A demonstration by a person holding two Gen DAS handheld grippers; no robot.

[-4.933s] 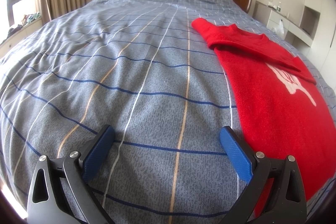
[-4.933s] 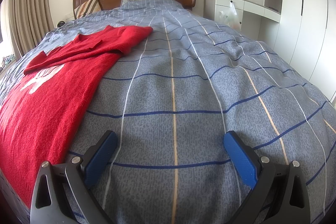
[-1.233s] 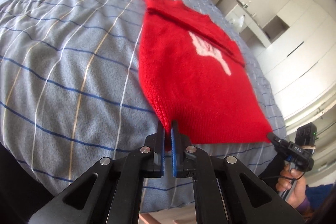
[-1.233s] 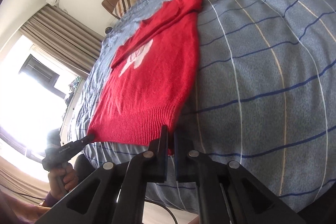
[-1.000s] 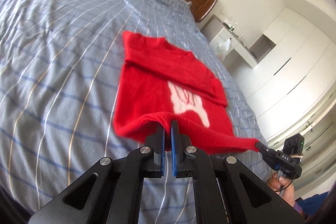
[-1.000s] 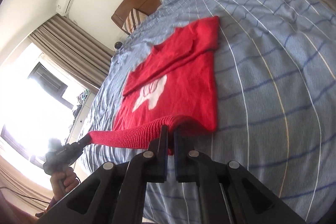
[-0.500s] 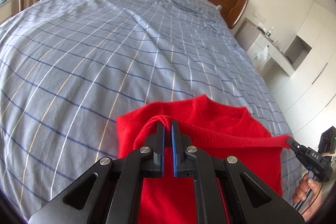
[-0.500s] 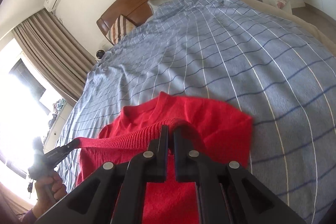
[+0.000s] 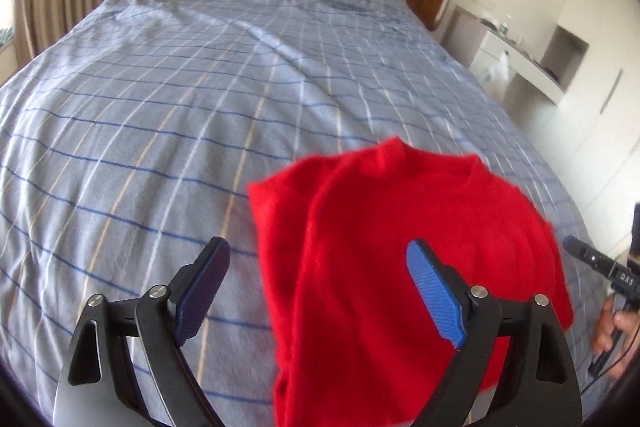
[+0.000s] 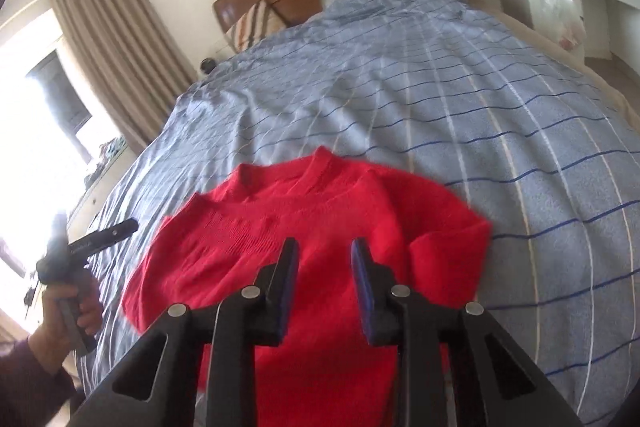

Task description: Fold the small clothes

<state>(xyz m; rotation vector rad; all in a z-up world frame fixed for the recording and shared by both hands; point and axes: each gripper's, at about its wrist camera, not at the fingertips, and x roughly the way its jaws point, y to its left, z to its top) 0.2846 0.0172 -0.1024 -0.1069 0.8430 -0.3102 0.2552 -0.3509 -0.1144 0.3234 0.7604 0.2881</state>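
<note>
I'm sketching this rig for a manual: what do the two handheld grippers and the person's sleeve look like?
Both the left gripper and right gripper have black angular linkage arms with silver rivets and ribbed blue pads. A dark sleeve covers the left wrist.

My left gripper [image 9: 318,285] carries two black angular arms with triangular cut-outs and round silver screws at the pivots; each finger ends in a ribbed blue pad [image 9: 434,293], the one at three o'clock bright, the one at nine o'clock in shadow. My right gripper [image 10: 324,285] has the same black linkage, silver screws and dark blue pads. In the left wrist view, at four o'clock, its black handle shows white lettering and a thin black cable. In the right wrist view, at eight o'clock, my left hand [image 10: 66,311] emerges from a dark purple sleeve [image 10: 28,383].
</note>
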